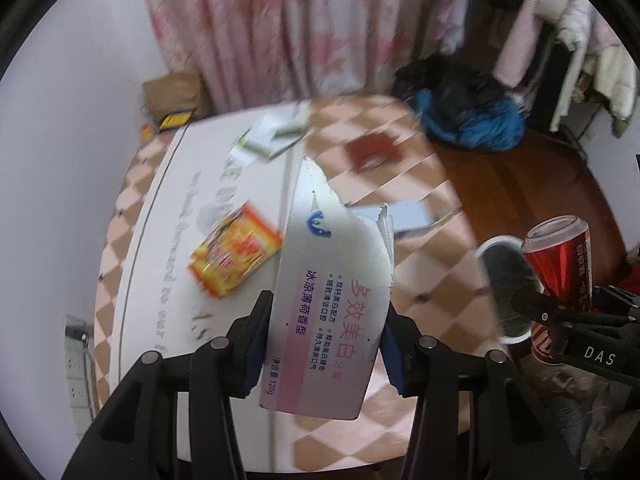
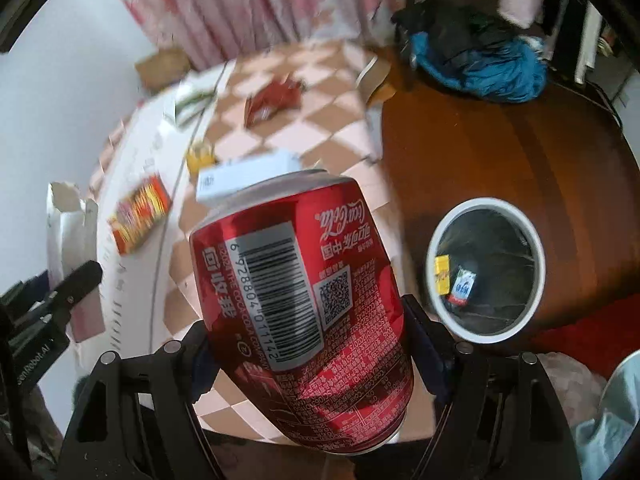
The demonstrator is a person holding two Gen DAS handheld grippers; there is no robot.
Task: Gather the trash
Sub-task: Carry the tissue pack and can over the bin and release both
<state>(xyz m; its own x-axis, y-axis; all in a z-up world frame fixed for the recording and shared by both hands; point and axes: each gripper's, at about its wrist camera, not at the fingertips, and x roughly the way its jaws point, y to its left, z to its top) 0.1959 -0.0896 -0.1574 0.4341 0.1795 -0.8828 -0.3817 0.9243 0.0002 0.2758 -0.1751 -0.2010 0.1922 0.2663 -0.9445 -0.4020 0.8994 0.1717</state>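
Two tools (both loaded): carton (image 1: 328,300), can (image 2: 304,312)

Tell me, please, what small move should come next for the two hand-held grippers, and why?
Probably carry the right hand-held gripper over the white bin on the floor and release there. It is shut on the red can, the bin stands open to its right, and the left hand-held gripper holds a torn toothpaste box to follow.

One can (image 2: 300,304), one bin (image 2: 486,270)
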